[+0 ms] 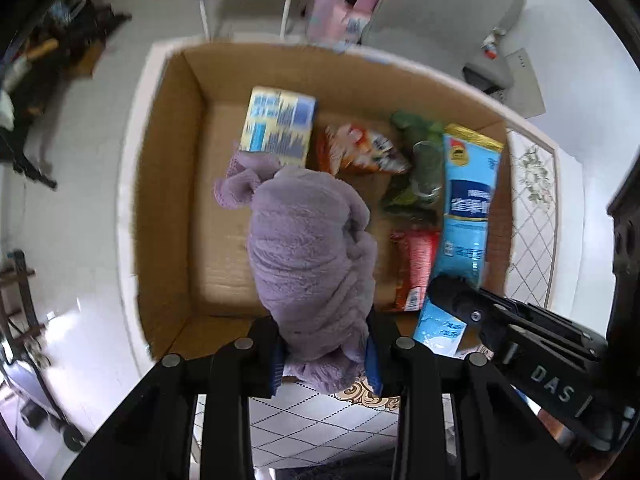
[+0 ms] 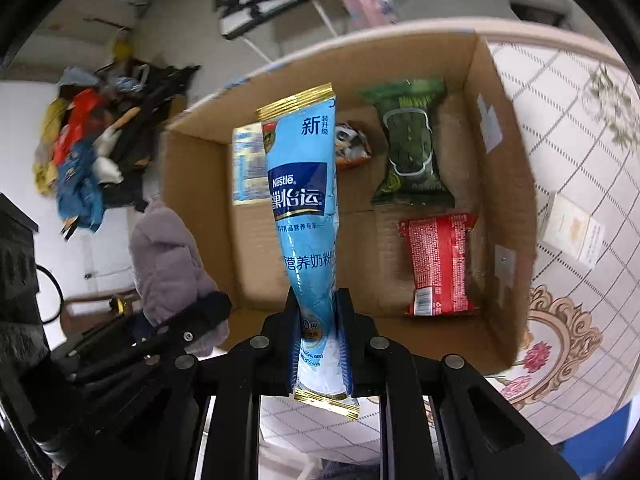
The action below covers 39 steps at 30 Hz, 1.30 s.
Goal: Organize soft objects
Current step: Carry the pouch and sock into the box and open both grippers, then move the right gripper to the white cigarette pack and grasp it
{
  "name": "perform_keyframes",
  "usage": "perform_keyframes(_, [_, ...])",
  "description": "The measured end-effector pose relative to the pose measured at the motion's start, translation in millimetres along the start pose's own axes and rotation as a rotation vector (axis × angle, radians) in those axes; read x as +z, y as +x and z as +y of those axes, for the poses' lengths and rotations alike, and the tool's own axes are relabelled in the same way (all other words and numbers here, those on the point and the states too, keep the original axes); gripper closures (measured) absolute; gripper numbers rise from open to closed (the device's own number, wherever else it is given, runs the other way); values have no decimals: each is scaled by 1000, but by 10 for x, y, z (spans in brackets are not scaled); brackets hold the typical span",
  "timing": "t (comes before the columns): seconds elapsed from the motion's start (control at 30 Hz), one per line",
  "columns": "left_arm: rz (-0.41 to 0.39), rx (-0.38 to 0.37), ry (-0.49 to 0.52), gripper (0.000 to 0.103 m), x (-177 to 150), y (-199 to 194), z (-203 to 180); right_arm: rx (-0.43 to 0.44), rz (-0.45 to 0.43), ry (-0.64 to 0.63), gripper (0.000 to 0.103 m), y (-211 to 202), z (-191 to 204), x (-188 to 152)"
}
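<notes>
Two grippers are hanging over an open cardboard box (image 2: pixel 512 184) that is filling the middle of both views. The left gripper (image 1: pixel 326 354) is pinching a bunched lilac plush cloth (image 1: pixel 308 256), which is drooping over the box's centre. The right gripper (image 2: pixel 320 344) is squeezing a blue milk powder sachet (image 2: pixel 304 208) near its lower end. Lying on the box floor are a green packet (image 2: pixel 408 148), a red packet (image 2: pixel 440 264), an orange snack bag (image 1: pixel 360 150) and a yellow-blue carton (image 1: pixel 278 126) toward the upper left.
</notes>
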State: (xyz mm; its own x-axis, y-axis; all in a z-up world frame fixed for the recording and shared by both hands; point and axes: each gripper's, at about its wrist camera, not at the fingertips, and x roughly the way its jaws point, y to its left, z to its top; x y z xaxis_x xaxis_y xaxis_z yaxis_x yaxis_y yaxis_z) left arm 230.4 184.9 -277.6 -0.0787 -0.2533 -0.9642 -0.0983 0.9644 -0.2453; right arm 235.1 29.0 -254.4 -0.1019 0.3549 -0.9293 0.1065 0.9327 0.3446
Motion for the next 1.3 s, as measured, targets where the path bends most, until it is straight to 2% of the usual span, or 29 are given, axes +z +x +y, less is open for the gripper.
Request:
perform_keyframes(0.13, [60,3,0,74,103,276,58,-47,15,1,86,258,-38,93])
perform_keyframes(0.3, [103,22,-14,68,195,426,71,-68,94,1,82,554,-60,175])
perform_keyframes(0.37, [107,34,-13,67,209,436,69,-77,112,-7,73,620,-75,199])
perform_keyframes(0.43, [104,42,-30,65,212,425,94,-86,109,-11,49,633,-93,209])
perform_keyframes(0.47, [99,41,-38,62,209,405,107,-95,102,-22,45,619,-93,216])
perform_keyframes(0.53, [89,46,-43,50,193,364,116,-129,82,-48,30,577,-102,225])
perform_keyframes(0.6, [63,57,-46,34,177,311,97,-191,62,-87,26,496,-61,211])
perform_keyframes(0.63, [52,65,-41,30,152,279,75,-247,49,-113,24,461,-54,199])
perform_keyframes(0.7, [41,90,-31,20,98,217,35,-290,36,-145,19,422,-46,182])
perform_keyframes(0.77, [20,100,-16,12,34,133,-30,-334,20,-178,18,374,-55,149])
perform_keyframes(0.87, [-7,117,-4,10,18,66,-9,-382,-12,-221,12,281,-12,96])
perform_keyframes(1.1, [-73,121,11,7,-151,-170,-84,-335,-51,-244,9,51,-15,-45])
perform_keyframes(1.3, [-158,129,16,7,-289,-449,-220,-259,-111,-212,9,-374,-195,-229])
